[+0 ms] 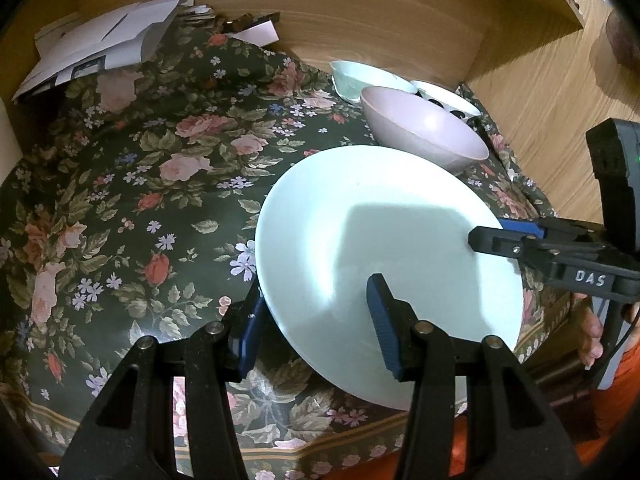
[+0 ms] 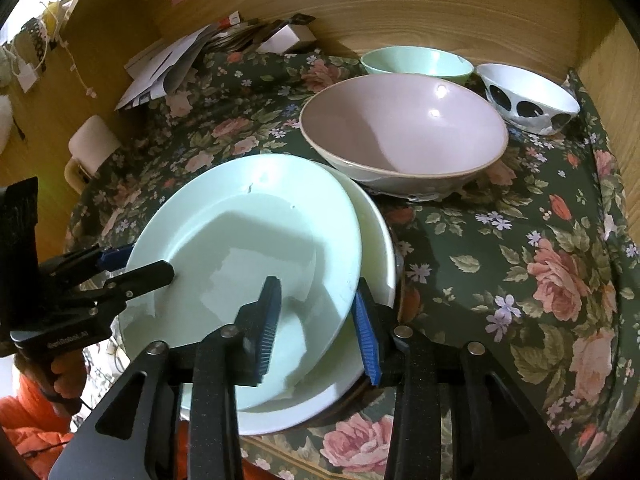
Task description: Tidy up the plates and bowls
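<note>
- Both grippers straddle the pale green plate (image 2: 248, 240) rim at table's near edge: left gripper (image 1: 316, 320), right gripper (image 2: 316, 320), jaws apart, neither clamped
- I should squeeze evenly, keeping it level over the white plate (image 2: 376, 240)

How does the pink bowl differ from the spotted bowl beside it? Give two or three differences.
The pink bowl is plain and wider; the spotted bowl is white with black spots and smaller. The pink bowl stands nearer the plates, the spotted bowl by the back corner. Both sit upright and empty on the floral cloth.
</note>
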`<action>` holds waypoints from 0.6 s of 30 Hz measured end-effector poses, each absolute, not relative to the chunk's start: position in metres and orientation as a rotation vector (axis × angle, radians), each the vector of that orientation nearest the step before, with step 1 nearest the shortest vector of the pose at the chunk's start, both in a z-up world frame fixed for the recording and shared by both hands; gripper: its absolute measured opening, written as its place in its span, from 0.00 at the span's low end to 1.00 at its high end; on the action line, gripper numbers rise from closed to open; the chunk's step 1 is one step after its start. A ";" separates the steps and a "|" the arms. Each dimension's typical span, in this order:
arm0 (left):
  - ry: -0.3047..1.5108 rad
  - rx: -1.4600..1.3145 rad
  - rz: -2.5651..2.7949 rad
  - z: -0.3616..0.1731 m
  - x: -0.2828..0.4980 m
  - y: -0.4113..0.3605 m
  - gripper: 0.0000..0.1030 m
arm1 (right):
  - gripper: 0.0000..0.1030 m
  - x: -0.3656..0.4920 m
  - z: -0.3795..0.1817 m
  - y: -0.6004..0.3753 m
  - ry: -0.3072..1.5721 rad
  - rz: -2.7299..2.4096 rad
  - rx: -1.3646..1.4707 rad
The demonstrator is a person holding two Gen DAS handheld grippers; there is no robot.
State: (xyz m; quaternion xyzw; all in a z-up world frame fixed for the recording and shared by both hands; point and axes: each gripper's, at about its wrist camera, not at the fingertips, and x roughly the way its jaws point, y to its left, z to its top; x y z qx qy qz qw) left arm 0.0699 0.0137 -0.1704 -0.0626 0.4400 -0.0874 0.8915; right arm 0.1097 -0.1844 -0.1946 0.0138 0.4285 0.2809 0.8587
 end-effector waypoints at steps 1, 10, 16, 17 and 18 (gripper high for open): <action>0.912 -0.123 -0.180 -0.171 0.070 0.013 0.48 | 0.32 0.110 -0.194 -0.186 0.899 0.589 0.033; 0.930 -0.124 -0.188 -0.171 0.073 0.015 0.48 | 0.43 0.110 -0.180 -0.201 0.839 0.521 0.031; 0.875 -0.108 -0.156 -0.152 0.079 0.021 0.48 | 0.44 0.116 -0.167 -0.213 0.791 0.484 0.044; 0.866 -0.111 -0.154 -0.147 0.081 0.023 0.48 | 0.46 0.118 -0.165 -0.216 0.782 0.476 0.047; 0.852 -0.108 -0.150 -0.141 0.084 0.024 0.49 | 0.48 0.119 -0.163 -0.216 0.774 0.470 0.048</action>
